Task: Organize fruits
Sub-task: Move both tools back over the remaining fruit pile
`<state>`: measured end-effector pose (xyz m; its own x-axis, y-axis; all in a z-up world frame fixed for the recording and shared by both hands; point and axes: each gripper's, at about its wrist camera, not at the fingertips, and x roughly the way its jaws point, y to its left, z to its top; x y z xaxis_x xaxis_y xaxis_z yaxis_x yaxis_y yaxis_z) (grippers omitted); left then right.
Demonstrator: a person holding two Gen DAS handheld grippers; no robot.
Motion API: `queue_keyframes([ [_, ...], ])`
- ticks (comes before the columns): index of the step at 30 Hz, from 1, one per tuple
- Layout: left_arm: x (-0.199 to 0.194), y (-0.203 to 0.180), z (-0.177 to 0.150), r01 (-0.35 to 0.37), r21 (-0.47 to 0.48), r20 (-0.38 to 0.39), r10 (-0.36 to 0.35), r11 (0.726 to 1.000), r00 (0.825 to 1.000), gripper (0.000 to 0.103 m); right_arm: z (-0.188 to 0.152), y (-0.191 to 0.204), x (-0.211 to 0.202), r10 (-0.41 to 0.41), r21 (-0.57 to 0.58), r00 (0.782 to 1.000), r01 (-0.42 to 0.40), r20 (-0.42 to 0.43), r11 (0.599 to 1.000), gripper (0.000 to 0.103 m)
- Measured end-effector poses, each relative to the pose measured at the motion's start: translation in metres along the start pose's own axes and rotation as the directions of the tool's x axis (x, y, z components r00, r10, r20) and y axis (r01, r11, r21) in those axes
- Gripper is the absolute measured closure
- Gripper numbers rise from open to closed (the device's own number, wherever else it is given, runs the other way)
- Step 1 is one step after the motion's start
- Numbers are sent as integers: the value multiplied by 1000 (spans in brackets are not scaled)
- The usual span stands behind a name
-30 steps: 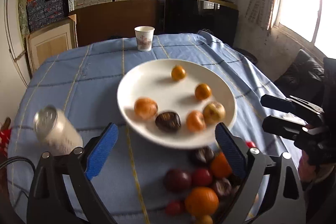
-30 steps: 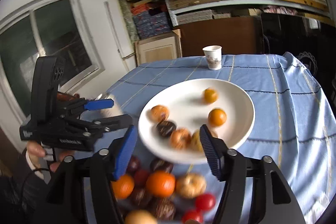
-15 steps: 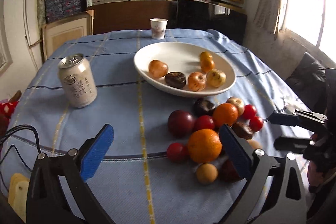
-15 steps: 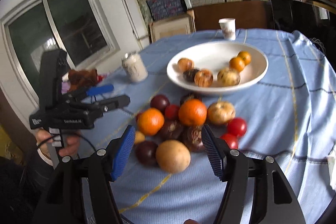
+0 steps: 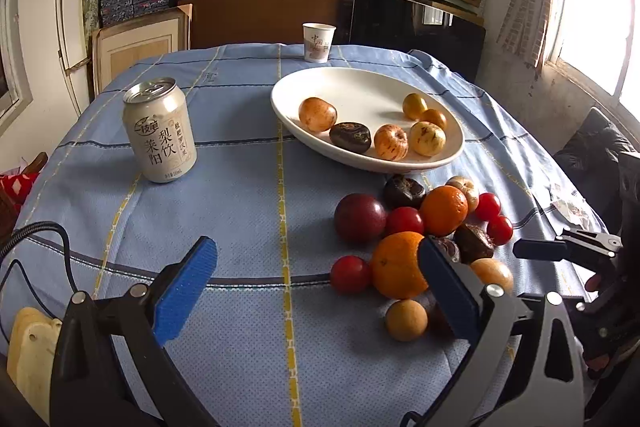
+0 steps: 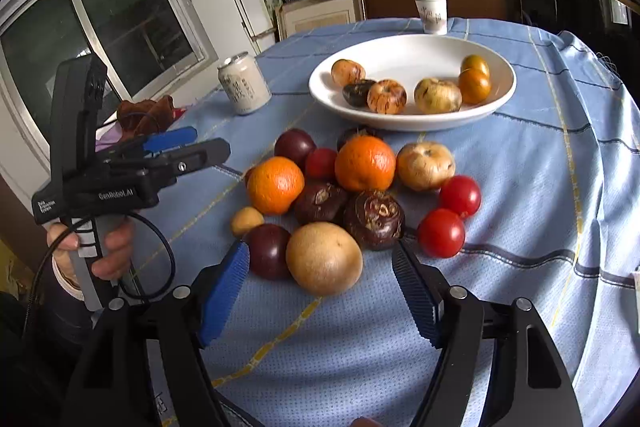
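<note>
A white plate point(image 5: 360, 163) point(image 6: 400, 123) holds several small fruits. In front of it on the blue cloth lies a loose pile: two oranges point(image 6: 364, 163), red tomatoes point(image 6: 442, 233), a dark plum point(image 5: 360, 217) and brown water chestnuts point(image 6: 374, 215). My right gripper point(image 6: 320, 251) hangs at the near edge of the pile. Its jaws are opening around a round tan fruit point(image 6: 324, 259), and the pads stand clear of it. My left gripper point(image 5: 316, 255) point(image 6: 204, 143) is open wide just left of the pile, its right finger in front of an orange point(image 5: 396, 267).
A pale drink can point(image 5: 160, 135) point(image 6: 244, 87) stands left of the plate. A paper cup point(image 5: 318, 42) point(image 6: 431, 14) sits at the table's far edge. A black cable point(image 5: 32, 231) trails at the near left. Shelves and a cabinet rise behind the table.
Both grippers drew back from over the plate and sank to the near side of the fruit pile. The right jaws have spread wider; the tan fruit now lies between them.
</note>
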<state>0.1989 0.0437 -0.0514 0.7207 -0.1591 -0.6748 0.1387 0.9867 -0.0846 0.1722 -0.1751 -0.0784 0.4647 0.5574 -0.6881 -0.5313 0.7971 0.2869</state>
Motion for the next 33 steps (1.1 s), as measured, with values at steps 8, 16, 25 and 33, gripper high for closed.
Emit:
queue_keyframes([
  [8, 0, 1, -3, -4, -10, -7, 4, 1000, 1000, 5, -2, -2, 4, 7, 19, 1000, -6, -30, 1000, 28],
  [16, -1, 3, -4, 2, -24, -11, -3, 1000, 1000, 5, -2, -15, 7, 39, 103, 999, -36, -23, 994, 29],
  [25, -4, 5, -5, 28, -39, -10, -28, 999, 1000, 5, -4, -21, 20, 78, 147, 995, -67, -68, 987, 47],
  [33, -8, 8, -5, 37, -59, 7, -37, 998, 999, 5, -1, -20, 27, 113, 165, 991, -101, -66, 981, 58],
])
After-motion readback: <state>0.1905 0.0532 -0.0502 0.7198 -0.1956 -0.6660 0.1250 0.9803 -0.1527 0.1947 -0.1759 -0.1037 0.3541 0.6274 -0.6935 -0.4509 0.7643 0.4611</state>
